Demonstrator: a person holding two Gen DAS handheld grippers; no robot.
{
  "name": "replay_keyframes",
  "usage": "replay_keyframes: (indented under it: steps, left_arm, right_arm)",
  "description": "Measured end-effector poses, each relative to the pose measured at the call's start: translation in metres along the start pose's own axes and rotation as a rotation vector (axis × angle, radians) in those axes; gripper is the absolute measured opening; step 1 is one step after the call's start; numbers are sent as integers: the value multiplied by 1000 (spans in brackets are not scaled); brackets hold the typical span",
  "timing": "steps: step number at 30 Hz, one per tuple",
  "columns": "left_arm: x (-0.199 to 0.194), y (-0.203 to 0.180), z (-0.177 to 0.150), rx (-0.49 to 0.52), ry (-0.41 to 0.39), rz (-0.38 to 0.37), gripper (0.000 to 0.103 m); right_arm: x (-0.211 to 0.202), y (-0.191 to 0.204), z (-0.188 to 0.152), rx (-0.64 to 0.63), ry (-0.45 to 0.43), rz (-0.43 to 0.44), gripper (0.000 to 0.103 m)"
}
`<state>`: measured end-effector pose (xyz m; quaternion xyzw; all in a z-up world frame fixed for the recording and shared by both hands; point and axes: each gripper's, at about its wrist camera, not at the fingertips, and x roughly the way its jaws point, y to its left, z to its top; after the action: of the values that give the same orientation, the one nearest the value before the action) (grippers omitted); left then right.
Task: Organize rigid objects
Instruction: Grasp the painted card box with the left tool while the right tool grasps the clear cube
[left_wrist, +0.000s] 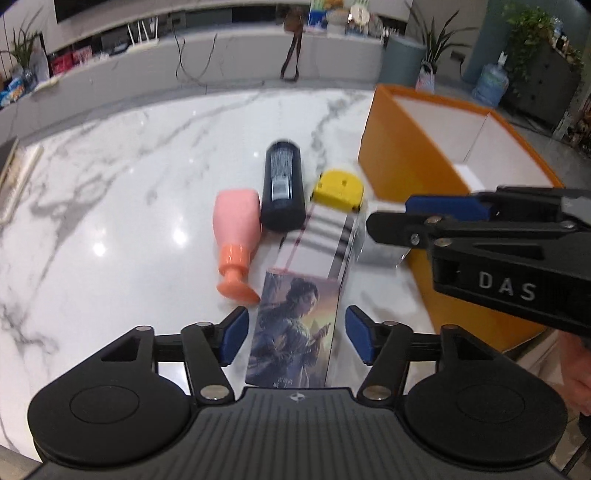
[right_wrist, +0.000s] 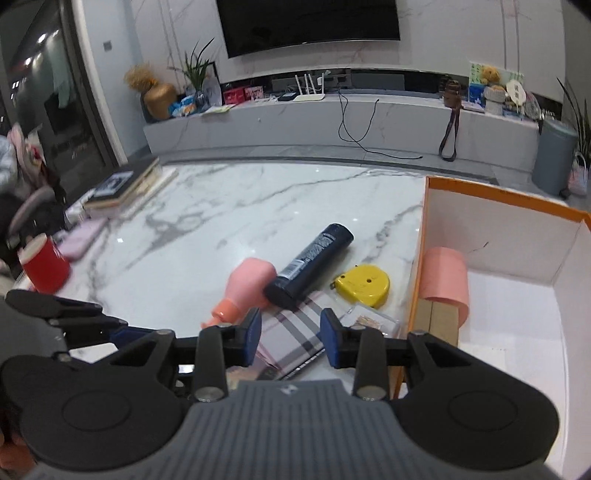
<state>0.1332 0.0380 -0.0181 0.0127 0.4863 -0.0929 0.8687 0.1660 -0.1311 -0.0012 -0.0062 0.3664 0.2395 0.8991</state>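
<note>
**Operator:** Picture box (left_wrist: 295, 332), a long flat carton with a printed figure on its glossy face, lies on the marble bench (left_wrist: 110, 184). Its long axis runs straight away from my left gripper (left_wrist: 291, 338), towards the plaid box (left_wrist: 321, 236) beyond it.

**Partner:** Is it gripped?

**Operator:** No. The blue pads stand clear on either side, the carton between them untouched. That gripper is released and pitched steeply down.

**Partner:** And the rest?

**Operator:** Pink bottle (left_wrist: 236, 236), smooth plastic with an orange neck and cap, lies cap towards me. Beside it lies a dark cylinder (left_wrist: 282, 188) with a label, touching the bottle's body. A rounded yellow tape measure (left_wrist: 338, 188) sits near the orange box (left_wrist: 388, 147), whose inside is white card.

**Partner:** Your right side?

**Operator:** Right gripper (right_wrist: 290, 338) hovers over the plaid box, jaws parted, grasping nothing. A pink roll (right_wrist: 445, 277) stands inside the orange box.
</note>
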Motion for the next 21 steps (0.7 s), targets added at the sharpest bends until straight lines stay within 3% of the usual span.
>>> replay_keyframes:
  steps: [10,16,21]
  left_arm:
    - [36,-1,-1,37,95,17,75]
    - [44,3,0,24,94,12,67]
    - [38,8,3,-4,69,22,66]
  right_arm:
    - [10,-6,-10,-48,-28,19,34]
    - [11,-5,-9,-57,-26,19,34]
    - [12,-1,-9,-79,-12,5,35]
